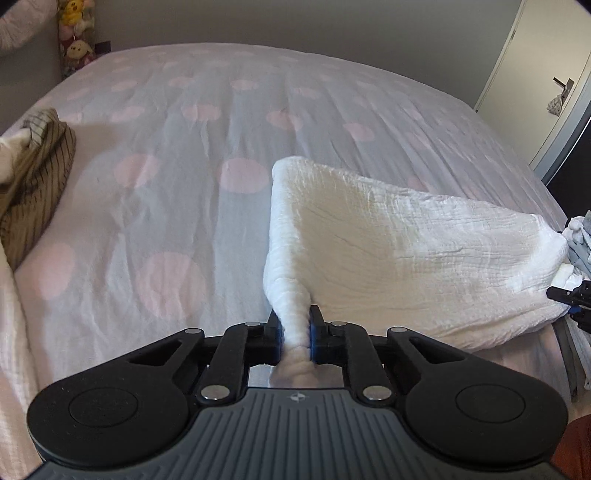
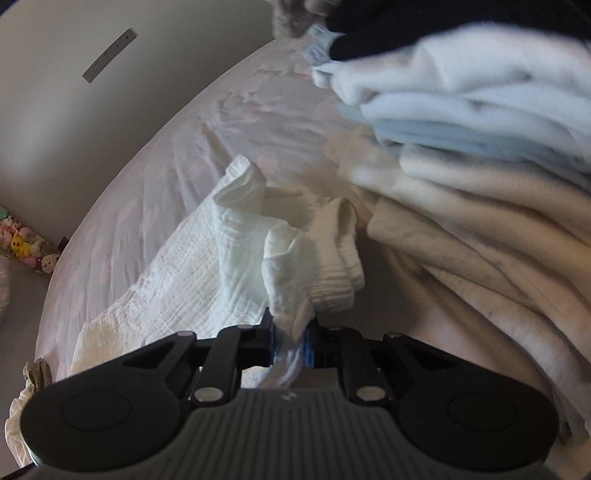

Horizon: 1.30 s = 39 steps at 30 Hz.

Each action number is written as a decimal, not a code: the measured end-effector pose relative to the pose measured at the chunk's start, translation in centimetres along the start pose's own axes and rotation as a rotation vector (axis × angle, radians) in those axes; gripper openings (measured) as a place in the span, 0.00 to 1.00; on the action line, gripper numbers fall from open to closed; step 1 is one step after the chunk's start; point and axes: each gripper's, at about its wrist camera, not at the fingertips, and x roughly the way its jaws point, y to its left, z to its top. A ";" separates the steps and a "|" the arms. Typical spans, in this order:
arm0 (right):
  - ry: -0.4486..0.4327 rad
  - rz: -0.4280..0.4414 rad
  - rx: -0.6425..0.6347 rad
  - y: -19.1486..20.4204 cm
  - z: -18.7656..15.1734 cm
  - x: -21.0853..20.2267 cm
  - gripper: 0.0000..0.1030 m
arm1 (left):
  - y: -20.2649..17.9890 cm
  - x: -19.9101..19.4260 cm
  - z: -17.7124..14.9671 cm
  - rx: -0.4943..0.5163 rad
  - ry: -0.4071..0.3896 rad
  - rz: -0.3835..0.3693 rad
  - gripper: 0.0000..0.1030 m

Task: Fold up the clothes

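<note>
The left gripper point(image 1: 295, 332) has its fingers point(image 1: 275, 330) pinched tight on a twisted corner of a white crinkled muslin cloth point(image 1: 406, 236). From that corner the cloth rises off the bed point(image 1: 166, 147) and stretches rightward as a sagging sheet, its far end bunched near the bed's right edge, where the other gripper's black tip shows. The bed carries a pale cover with large pink dots. A brown striped garment point(image 1: 37, 184) lies crumpled at the bed's left side, well apart from the cloth. Plush toys point(image 1: 75, 33) hang by the wall in the far left corner, and a door point(image 1: 546, 81) stands to the right.

The right gripper point(image 2: 291, 328) has its fingers point(image 2: 266, 334) closed on another gathered corner of the same cloth point(image 2: 207, 258), which trails away to the left over the bedcover. Just beside it on the right sits a stack of folded clothes point(image 2: 480, 147), cream, pale blue and white layers with something dark on top; blur makes the single pieces hard to tell.
</note>
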 end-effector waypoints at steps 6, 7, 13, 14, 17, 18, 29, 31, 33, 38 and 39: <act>0.111 0.063 -0.016 1.3 -3.8 -2.3 0.16 | 2.7 -4.2 -1.2 -0.001 0.029 0.077 0.11; 0.131 0.070 -0.016 1.5 -4.8 -2.4 0.16 | 3.3 -4.5 -1.6 -0.006 0.042 0.090 0.10; 0.222 0.001 -0.079 1.9 -9.8 -1.7 0.16 | 5.4 -4.1 -4.3 -0.074 0.129 0.112 0.11; 0.234 -0.005 -0.088 1.9 -10.1 -1.7 0.16 | 5.5 -3.9 -4.6 -0.072 0.136 0.118 0.11; 0.264 -0.018 -0.116 2.2 -9.7 -1.0 0.18 | 5.4 -3.4 -5.4 -0.071 0.155 0.136 0.13; 0.268 -0.020 -0.127 2.3 -9.6 -0.9 0.19 | 5.4 -3.3 -5.6 -0.073 0.162 0.141 0.14; 0.185 0.074 -0.211 1.3 -8.6 -7.7 0.32 | 2.8 -6.0 -6.5 -0.006 0.043 0.184 0.32; 0.161 0.076 -0.199 1.1 -7.5 -7.8 0.34 | 2.1 -6.5 -6.4 -0.007 -0.004 0.164 0.37; 0.147 0.056 -0.185 0.8 -6.3 -7.2 0.35 | 1.5 -6.6 -6.3 -0.018 -0.038 0.136 0.38; 0.176 0.037 -0.166 0.4 -5.4 -4.6 0.36 | 0.9 -5.6 -7.1 -0.065 -0.050 0.083 0.38; 0.185 0.035 -0.163 0.4 -5.3 -4.0 0.35 | 1.0 -5.3 -7.4 -0.076 -0.041 0.077 0.38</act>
